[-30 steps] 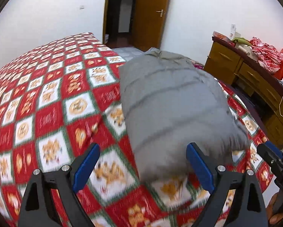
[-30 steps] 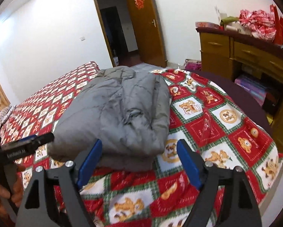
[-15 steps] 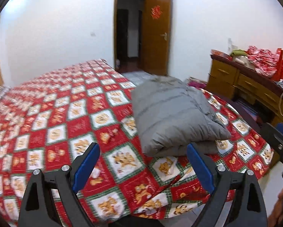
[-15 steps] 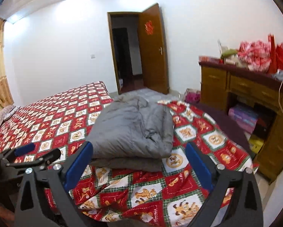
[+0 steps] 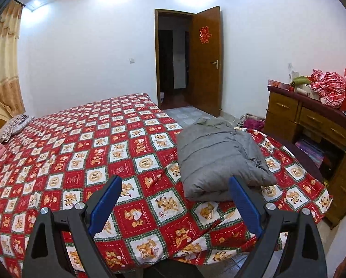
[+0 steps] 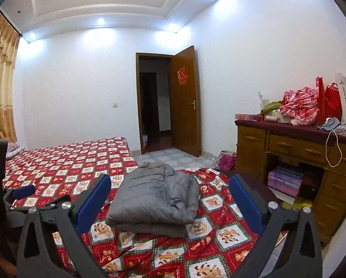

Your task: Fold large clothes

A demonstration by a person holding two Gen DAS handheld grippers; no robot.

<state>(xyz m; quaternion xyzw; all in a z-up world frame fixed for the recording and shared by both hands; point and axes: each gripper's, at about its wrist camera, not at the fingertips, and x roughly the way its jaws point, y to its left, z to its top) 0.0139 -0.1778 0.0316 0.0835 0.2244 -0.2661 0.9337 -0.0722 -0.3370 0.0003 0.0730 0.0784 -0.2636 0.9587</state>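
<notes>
We hold both grippers back from the bed [image 5: 85,143], above its near edge. Our left gripper [image 5: 175,199] has its blue-padded fingers [image 5: 105,202] spread wide with nothing between them. Our right gripper [image 6: 169,198] is spread just as wide and also holds nothing.

The grey padded jacket [image 5: 219,159] lies folded into a thick, compact bundle on the red, white and green checked bedspread [image 6: 64,164], near the corner of the bed closest to the wooden desk [image 6: 295,148]. Neither gripper touches it. In the right wrist view the fold faces us, with two stacked layers showing at the near edge, and the left gripper appears at the left margin.

A heap of red checked cloth [image 6: 299,108] and red bags [image 6: 327,103] sit on the desk. The brown door [image 5: 206,60] stands open.
</notes>
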